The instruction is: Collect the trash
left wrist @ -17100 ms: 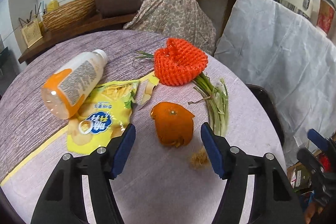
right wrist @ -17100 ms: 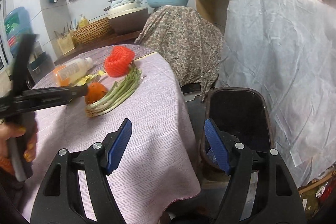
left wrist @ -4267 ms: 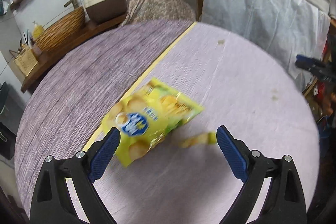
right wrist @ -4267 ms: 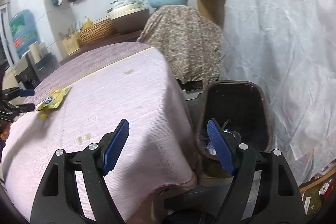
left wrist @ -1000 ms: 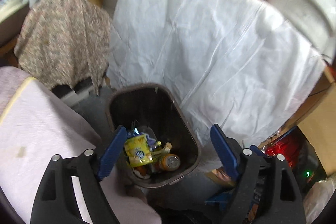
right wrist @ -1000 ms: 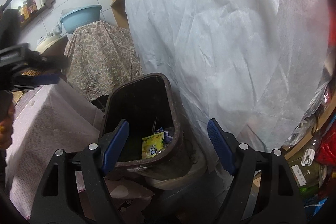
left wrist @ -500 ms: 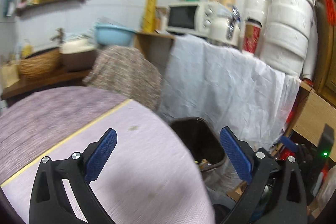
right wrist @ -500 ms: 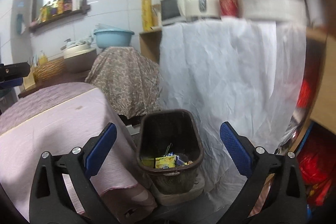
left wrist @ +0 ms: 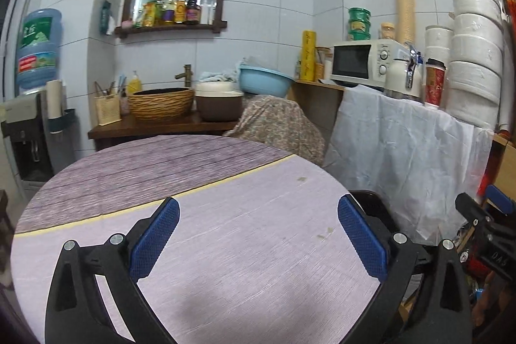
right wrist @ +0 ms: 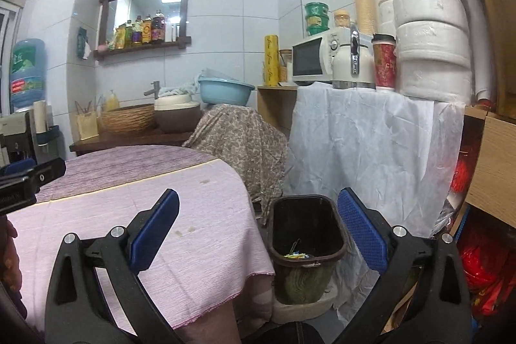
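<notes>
The dark brown trash bin point(right wrist: 304, 234) stands on the floor to the right of the round table point(right wrist: 161, 215), with yellow and other scraps point(right wrist: 295, 254) at its bottom. In the left wrist view only the bin's rim point(left wrist: 371, 199) shows past the table edge. My left gripper point(left wrist: 258, 236) is open and empty above the table point(left wrist: 225, 231), which bears only small stains. My right gripper point(right wrist: 258, 229) is open and empty, held back from the bin. Its tip also shows in the left wrist view point(left wrist: 483, 215).
A white sheet point(right wrist: 364, 150) drapes a counter behind the bin, with a microwave point(right wrist: 317, 57) and kettle point(right wrist: 353, 66) on top. A patterned cloth point(right wrist: 245, 144) covers something behind the table. Red bags point(right wrist: 483, 263) lie at the right.
Both grippers have lifted and drawn back from the bin, tilting up toward the room. The left one has swung back over the table. The yellow bag stays in the bin.
</notes>
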`<action>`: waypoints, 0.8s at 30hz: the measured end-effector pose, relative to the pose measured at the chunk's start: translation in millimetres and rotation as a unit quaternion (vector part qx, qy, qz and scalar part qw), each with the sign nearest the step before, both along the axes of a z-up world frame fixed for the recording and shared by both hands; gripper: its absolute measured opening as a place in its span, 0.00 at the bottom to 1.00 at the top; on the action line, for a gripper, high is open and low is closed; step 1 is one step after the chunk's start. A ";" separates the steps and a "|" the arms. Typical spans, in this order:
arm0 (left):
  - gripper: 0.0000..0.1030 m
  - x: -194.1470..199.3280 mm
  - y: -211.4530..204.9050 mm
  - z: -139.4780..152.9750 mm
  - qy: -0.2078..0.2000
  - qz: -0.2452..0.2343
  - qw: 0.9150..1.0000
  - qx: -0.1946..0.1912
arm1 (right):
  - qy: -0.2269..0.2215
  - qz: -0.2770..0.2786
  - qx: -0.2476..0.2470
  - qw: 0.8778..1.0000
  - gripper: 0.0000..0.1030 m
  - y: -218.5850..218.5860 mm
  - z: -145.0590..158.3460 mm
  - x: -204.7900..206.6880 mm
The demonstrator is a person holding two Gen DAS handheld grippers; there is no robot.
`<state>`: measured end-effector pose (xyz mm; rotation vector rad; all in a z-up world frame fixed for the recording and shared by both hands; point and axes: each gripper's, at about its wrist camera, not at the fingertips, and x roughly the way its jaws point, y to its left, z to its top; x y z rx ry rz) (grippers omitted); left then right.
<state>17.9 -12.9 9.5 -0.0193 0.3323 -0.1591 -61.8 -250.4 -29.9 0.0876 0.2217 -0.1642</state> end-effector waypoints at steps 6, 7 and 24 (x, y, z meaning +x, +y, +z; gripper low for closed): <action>0.95 -15.7 6.5 2.4 -0.019 0.014 1.000 -0.003 | -0.005 0.008 -0.006 1.000 0.94 8.4 5.0 -6.6; 0.95 -17.5 6.7 1.8 -0.021 0.015 1.000 -0.004 | -0.005 0.010 -0.004 1.000 0.94 8.4 5.4 -6.9; 0.95 -23.1 10.3 -1.0 -0.020 0.025 0.999 -0.006 | 0.000 0.011 -0.002 1.000 0.94 6.9 6.7 -5.0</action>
